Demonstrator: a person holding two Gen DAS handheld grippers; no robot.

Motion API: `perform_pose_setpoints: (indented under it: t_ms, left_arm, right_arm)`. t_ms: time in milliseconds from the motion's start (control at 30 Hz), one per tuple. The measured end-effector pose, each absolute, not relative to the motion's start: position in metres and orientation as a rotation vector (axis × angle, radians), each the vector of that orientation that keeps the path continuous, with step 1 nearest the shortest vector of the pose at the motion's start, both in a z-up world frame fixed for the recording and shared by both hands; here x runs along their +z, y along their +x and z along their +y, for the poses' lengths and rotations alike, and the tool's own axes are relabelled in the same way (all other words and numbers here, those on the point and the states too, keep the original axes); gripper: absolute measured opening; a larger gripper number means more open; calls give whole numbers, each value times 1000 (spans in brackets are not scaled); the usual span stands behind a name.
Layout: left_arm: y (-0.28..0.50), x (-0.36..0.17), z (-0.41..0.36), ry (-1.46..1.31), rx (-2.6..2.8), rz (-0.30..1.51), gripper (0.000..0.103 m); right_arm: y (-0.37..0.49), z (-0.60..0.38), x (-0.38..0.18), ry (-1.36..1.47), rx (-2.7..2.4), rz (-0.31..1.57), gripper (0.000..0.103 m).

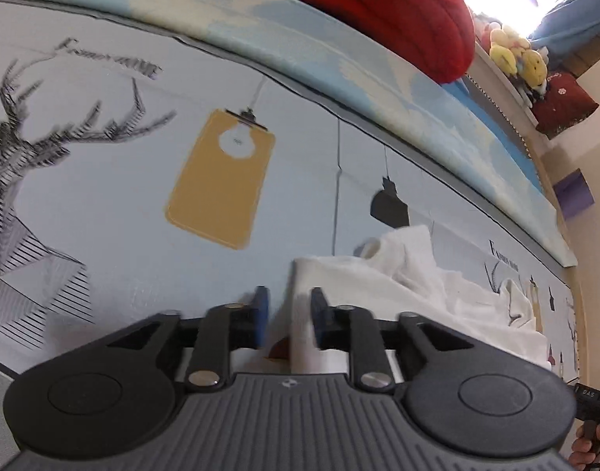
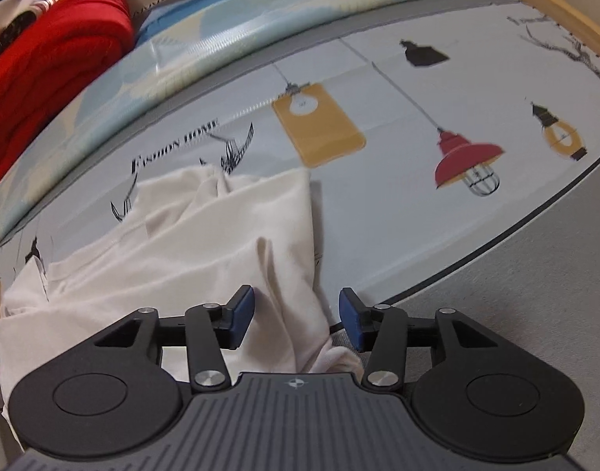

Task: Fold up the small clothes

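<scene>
White cotton, a small garment (image 2: 190,243), lies rumpled on the printed mat (image 2: 398,212) that I am working over; the mat is pale grey-blue with lamp and deer drawings. In the right wrist view the garment fills the lower left, its straight right edge running down toward my right gripper (image 2: 296,316). That gripper's blue pads (image 2: 243,316) stand apart, and a creased fold of the cloth lies in the gap between them; neither pad presses on it, so I log it as open, not gripping. In the left wrist view the garment (image 1: 417,271) sits to the right of centre, bunched, with a narrow strip of its edge running down between the fingers of my left gripper (image 1: 288,318). Those pads (image 1: 260,314) sit closer together but a gap shows on both sides of the strip, though blur makes the contact hard to read; I log it as open, cloth between, not clamped. Beyond the mat lies a light blue patterned sheet (image 1: 339,66), and on it a folded red knit (image 1: 378,8). Farther back, yellow plush toys (image 1: 516,51) sit on a ledge. A hand (image 1: 592,443) on the other tool shows at the lower right edge of the left view.
</scene>
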State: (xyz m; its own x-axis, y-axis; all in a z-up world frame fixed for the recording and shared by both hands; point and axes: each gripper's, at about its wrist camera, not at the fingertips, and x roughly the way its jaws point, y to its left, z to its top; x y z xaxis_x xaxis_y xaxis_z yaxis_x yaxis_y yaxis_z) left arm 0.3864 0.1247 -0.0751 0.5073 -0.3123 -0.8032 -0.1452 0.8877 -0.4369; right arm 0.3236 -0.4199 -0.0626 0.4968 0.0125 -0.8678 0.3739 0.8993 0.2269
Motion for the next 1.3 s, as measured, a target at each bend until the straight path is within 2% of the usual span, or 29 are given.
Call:
perform_pose_setpoints:
  t_ms: [133, 167, 200, 300, 433, 500, 567, 600, 833, 933, 967, 1033, 1167, 1267, 1300]
  left_arm:
    - [390, -91, 111, -548, -147, 1071, 28]
    - [392, -89, 105, -501, -132, 1052, 9]
    - [392, -85, 103, -449, -115, 1029, 3]
    - [391, -75, 111, -387, -32, 974, 0]
    - [391, -71, 118, -364, -34, 980, 1]
    - [389, -67, 114, -285, -31, 997, 5]
    - [383, -59, 117, -246, 11, 965, 17]
    - [380, -55, 118, -248, 13, 948, 19]
    - [356, -43, 102, -180, -288, 954, 19]
    - [352, -69, 87, 55, -263, 1063, 18]
    - [352, -79, 87, 121, -196, 1112, 15]
    - [350, -78, 96, 65, -180, 1110, 15]
    - [341, -54, 99, -57, -283, 993, 15]
    - [339, -74, 82, 44, -258, 1083, 17]
    - [338, -84, 75, 105, -232, 1121, 21]
  right_arm:
    - [324, -416, -68, 423, -234, 1051, 50]
    - [324, -415, -69, 419, -232, 1054, 50]
    - [324, -413, -70, 412, -229, 1058, 50]
    - [323, -410, -74, 388, -207, 1072, 50]
    - [325, -407, -80, 399, -180, 1085, 53]
    - [327, -401, -81, 370, -178, 1086, 54]
    - [329, -396, -80, 346, -178, 1083, 55]
    - [329, -394, -80, 344, -181, 1081, 55]
    - [334, -390, -83, 304, -202, 1092, 54]
    - [334, -389, -82, 302, -212, 1093, 54]
    - [334, -389, -82, 302, -215, 1092, 54]
    - [332, -388, -79, 301, -219, 1085, 54]
    - [322, -389, -72, 309, -234, 1066, 54]
    - [313, -387, -66, 296, -244, 1058, 54]
    - [310, -386, -63, 289, -247, 1053, 54]
